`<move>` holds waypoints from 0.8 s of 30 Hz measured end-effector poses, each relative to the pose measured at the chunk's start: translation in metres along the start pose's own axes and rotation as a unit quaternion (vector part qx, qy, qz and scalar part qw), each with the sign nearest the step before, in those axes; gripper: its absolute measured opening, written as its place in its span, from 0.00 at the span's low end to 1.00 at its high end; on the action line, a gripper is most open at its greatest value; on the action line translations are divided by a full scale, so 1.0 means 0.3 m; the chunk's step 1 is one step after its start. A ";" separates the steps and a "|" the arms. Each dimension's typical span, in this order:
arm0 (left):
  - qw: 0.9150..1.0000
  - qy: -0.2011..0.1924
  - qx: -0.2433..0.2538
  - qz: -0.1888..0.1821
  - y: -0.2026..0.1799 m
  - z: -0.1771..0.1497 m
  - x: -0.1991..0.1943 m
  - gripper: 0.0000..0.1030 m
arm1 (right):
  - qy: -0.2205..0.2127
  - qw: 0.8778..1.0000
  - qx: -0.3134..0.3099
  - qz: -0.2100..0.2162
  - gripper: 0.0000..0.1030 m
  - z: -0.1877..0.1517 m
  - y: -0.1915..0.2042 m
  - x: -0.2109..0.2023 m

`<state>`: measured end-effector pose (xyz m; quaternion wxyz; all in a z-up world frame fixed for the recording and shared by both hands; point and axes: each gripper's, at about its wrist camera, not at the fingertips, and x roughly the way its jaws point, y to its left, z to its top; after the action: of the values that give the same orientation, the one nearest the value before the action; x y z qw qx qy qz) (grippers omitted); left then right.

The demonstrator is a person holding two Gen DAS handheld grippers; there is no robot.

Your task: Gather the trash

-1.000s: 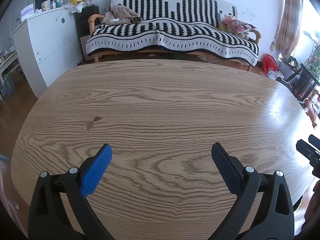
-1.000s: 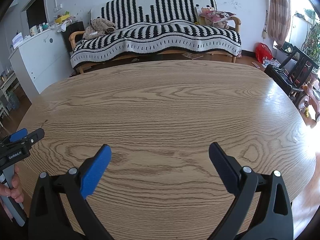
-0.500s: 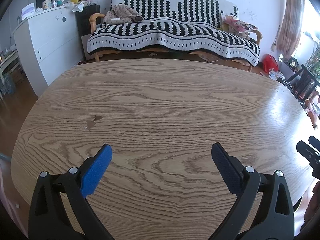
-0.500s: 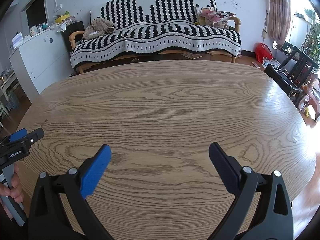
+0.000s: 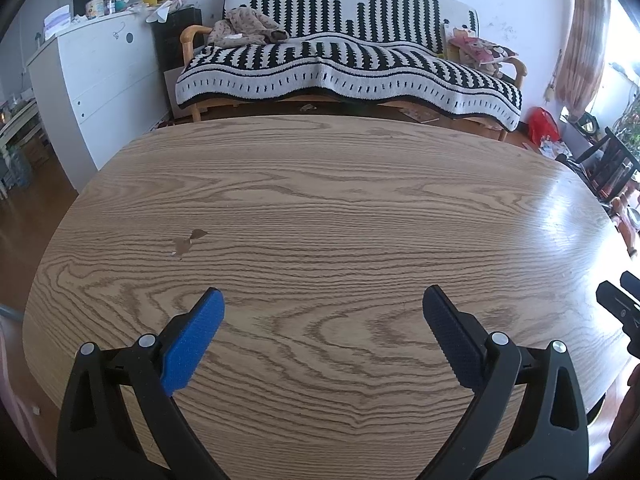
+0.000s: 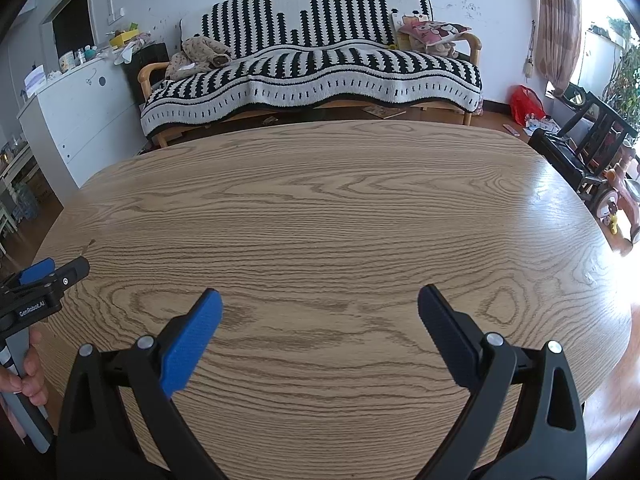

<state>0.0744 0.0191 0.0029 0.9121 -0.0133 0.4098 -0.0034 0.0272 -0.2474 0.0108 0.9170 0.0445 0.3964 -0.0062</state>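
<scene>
No trash item shows on the wooden table [image 5: 340,216] in either view; only a small brown stain or scrap [image 5: 186,240] marks its left part. My left gripper [image 5: 322,310] is open and empty, held low over the near part of the table. My right gripper [image 6: 318,308] is open and empty beside it, over the same table [image 6: 340,208]. The left gripper's body [image 6: 40,284] shows at the left edge of the right wrist view, and the right gripper's tip [image 5: 620,304] at the right edge of the left wrist view.
A sofa with a black-and-white striped blanket [image 5: 340,60] stands beyond the table's far edge. A white cabinet [image 5: 92,80] is at the left. A red bag [image 5: 542,124], dark chairs [image 6: 592,144] and a toy tricycle [image 6: 622,200] are on the floor at the right.
Both grippers stay open and almost still. The left wrist view has shifted very slightly.
</scene>
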 end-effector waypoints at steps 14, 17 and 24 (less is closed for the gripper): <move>1.000 0.009 -0.005 -0.003 0.004 0.001 0.000 0.94 | 0.002 1.000 0.000 -0.002 0.92 0.004 0.006 0.002; 1.000 0.008 -0.003 -0.004 0.001 0.000 -0.003 0.94 | 0.003 1.000 0.001 -0.002 0.92 0.005 0.008 0.005; 1.000 -0.001 0.004 -0.004 -0.013 -0.002 -0.015 0.94 | 0.002 1.000 0.004 -0.005 0.92 0.009 0.006 0.009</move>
<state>0.0710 0.0152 0.0059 0.9127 -0.0113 0.4085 -0.0085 0.0312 -0.2458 0.0106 0.9159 0.0462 0.3986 -0.0118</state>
